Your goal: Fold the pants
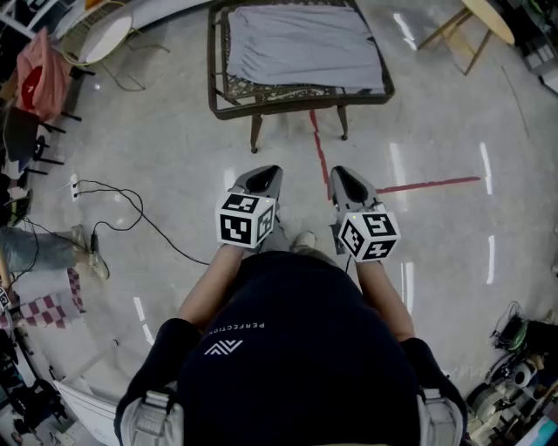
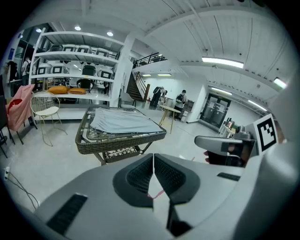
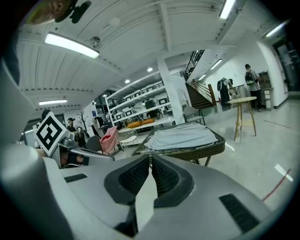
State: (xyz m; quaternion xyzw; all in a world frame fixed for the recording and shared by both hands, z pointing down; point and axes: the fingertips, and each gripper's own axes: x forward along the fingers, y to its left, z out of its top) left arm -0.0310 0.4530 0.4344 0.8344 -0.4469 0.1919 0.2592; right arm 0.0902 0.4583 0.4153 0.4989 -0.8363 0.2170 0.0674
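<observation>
Grey pants [image 1: 301, 43] lie spread flat on a low wicker table [image 1: 228, 96] at the top of the head view. The same pants [image 2: 123, 123] show ahead of the left gripper and, in the right gripper view, the pants [image 3: 183, 137] lie farther off. My left gripper [image 1: 261, 179] and right gripper [image 1: 343, 181] are held side by side above the floor, well short of the table. Both are shut with nothing between the jaws.
Red tape lines [image 1: 418, 185] cross the floor near the table. A black cable [image 1: 131, 213] runs along the floor at left. A white wire chair [image 2: 44, 110] with a pink garment [image 2: 18, 110] stands left; a round wooden table [image 1: 488, 17] stands right.
</observation>
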